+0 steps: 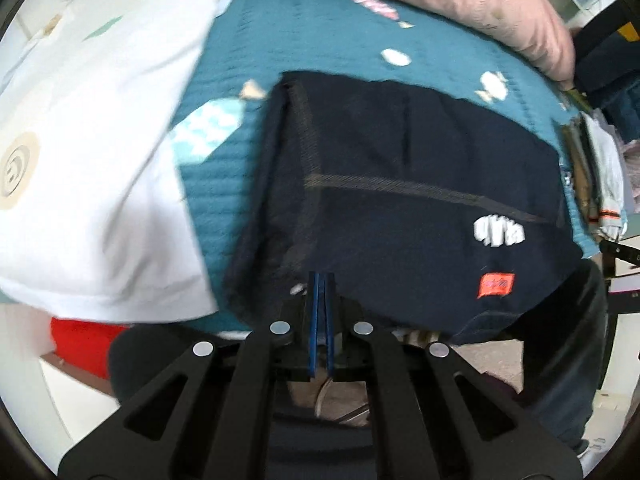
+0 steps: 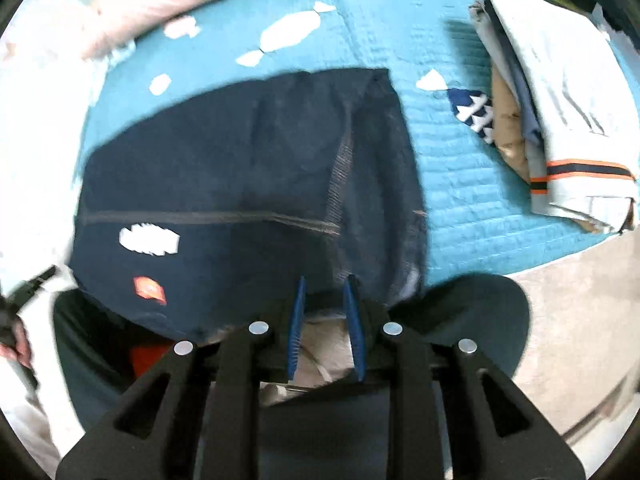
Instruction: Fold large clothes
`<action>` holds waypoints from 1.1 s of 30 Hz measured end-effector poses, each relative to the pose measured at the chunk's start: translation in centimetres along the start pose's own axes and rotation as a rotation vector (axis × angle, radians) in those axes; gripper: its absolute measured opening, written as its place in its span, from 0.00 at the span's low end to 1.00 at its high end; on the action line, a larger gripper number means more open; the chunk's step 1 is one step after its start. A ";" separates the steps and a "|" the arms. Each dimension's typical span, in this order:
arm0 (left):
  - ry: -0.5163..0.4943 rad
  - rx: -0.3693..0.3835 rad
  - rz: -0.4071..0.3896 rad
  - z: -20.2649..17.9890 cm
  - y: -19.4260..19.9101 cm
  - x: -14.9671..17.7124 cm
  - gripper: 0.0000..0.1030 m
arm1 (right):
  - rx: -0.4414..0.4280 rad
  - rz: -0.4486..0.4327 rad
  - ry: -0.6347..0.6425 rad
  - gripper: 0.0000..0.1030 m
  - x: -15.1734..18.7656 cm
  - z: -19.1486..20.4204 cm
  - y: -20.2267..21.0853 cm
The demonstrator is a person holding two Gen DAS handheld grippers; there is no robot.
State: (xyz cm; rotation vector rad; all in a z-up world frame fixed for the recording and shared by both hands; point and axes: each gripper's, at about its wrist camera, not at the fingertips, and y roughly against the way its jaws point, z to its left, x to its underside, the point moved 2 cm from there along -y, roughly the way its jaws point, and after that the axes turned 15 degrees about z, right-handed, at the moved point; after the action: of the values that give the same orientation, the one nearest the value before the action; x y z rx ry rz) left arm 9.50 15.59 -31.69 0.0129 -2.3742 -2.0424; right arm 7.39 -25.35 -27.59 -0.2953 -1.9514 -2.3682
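The navy garment (image 1: 420, 184) lies folded on the teal bed (image 1: 224, 184), its near edge at the closed left claw (image 1: 320, 280) and part-open, empty right claw (image 2: 325, 284), so smoothing or another fold looks next.

Both wrist views are smeared by motion; the white lettering (image 1: 499, 233) on the navy garment (image 1: 420, 184) cannot be read, nor the orange label (image 1: 495, 285) below it; the garment's near hem drops past the bed's edge behind the left tool (image 1: 319, 280), so whether cloth sits between its closed blue pads is unclear; the white garment (image 1: 92, 160) runs out of the left view's edge; in the right view the folded pile (image 2: 560, 128) is cut off at the right, its lower layers hidden; the pink pillow (image 2: 168, 4) is cropped at the top.
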 end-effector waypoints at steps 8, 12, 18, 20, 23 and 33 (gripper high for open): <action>0.047 0.071 0.031 -3.5 -3.6 -2.3 0.03 | -0.051 0.030 -0.015 0.23 -2.5 2.1 -2.6; 0.078 0.000 0.080 -3.4 -7.2 -2.2 0.03 | 0.023 0.120 -0.032 0.18 -3.0 2.0 -7.4; 0.103 0.020 0.100 -1.9 -9.7 -1.2 0.03 | 0.040 0.164 -0.087 0.08 -2.8 -1.2 -11.2; 0.129 0.029 0.118 -1.8 -9.1 -1.1 0.03 | 0.084 0.188 -0.100 0.09 -2.6 -1.1 -10.4; 0.124 0.043 0.119 -2.1 -8.4 -0.7 0.03 | 0.110 0.176 -0.076 0.09 -2.4 -0.9 -9.7; 0.118 -0.049 0.145 -3.5 -10.1 -1.0 0.05 | 0.116 0.179 -0.088 0.11 -2.9 -0.8 -11.4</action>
State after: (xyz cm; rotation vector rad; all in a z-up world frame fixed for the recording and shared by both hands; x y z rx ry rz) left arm 10.55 10.62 -41.11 -0.0374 -2.1875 -1.9749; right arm 8.21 -24.04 -39.26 -0.5507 -1.9966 -2.1565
